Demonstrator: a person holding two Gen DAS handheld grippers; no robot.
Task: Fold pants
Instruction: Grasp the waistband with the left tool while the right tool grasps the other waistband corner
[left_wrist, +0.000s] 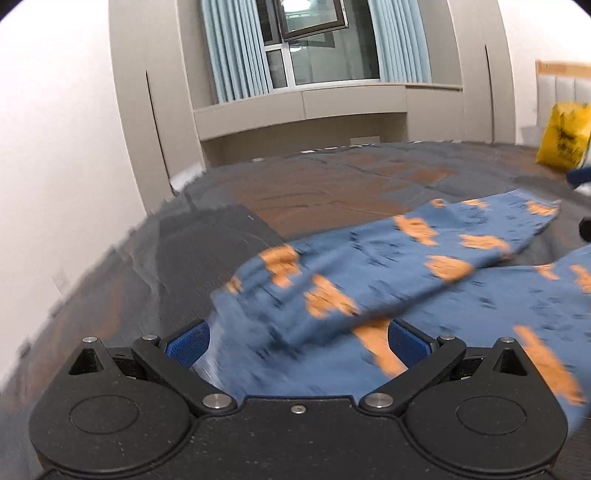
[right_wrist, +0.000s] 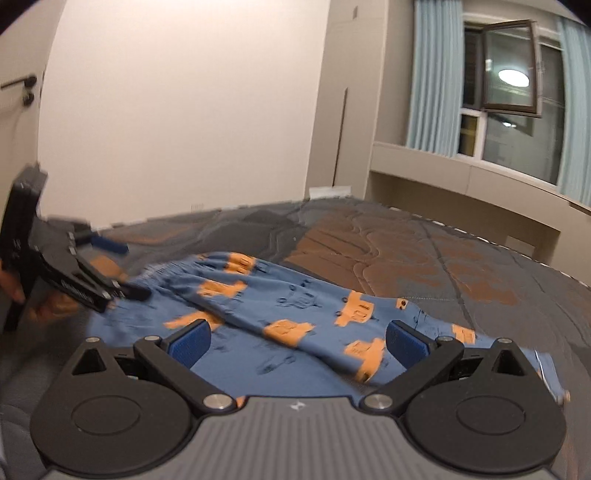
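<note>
Pants (right_wrist: 295, 314) rumpled on bed (right_wrist: 406, 251); both grippers' jaws apart, cloth between; yellow bag (left_wrist: 563, 134) far corner.

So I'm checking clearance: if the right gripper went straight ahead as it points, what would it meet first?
Probably the blue pants with orange prints lying between its open fingers; depth is unclear.

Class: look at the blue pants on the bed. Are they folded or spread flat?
Partly folded: one leg of the pants lies doubled across the rest, on the bed. No neat stack yet.

Pants (right_wrist: 295, 314) on the bed (right_wrist: 424, 258), left tongs (right_wrist: 127, 269) beside them, window (left_wrist: 317, 48) behind
</note>
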